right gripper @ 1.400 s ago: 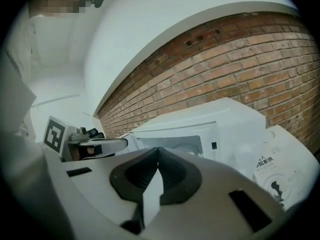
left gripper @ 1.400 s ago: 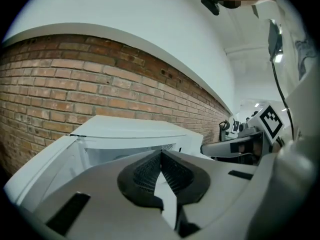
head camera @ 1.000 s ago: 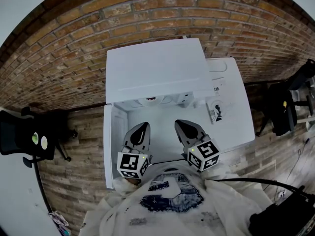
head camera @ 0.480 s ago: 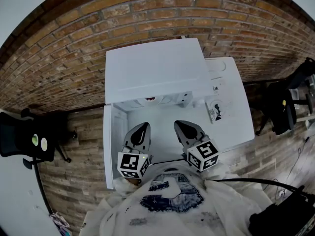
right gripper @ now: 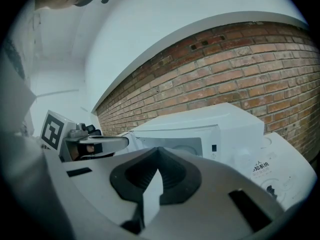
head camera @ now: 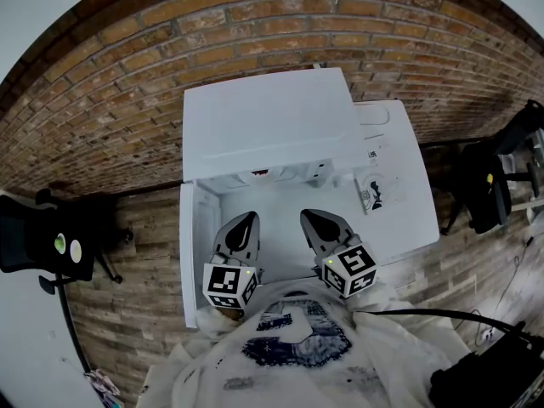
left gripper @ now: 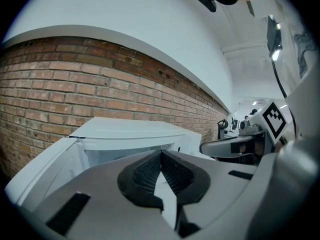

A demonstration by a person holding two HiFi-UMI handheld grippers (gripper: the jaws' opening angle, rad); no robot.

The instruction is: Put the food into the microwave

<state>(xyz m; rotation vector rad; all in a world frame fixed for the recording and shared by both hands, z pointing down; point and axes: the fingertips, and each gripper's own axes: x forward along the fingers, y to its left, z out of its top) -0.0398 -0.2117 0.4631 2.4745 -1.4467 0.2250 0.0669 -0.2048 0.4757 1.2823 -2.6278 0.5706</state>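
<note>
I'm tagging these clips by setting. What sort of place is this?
Probably an office or lab corner rather than a home kitchen: a white microwave stands with its door open on a plain white table against a bare brick wall, with black office chairs at either side.

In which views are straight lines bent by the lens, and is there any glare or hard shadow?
Head view: strong fisheye, brick wall bows into an arc; microwave evenly lit, no glare. Left gripper view: wall's top edge curves, black rim, left gripper softly lit. Right gripper view: same curving and rim, right gripper without hard shadow.
</note>
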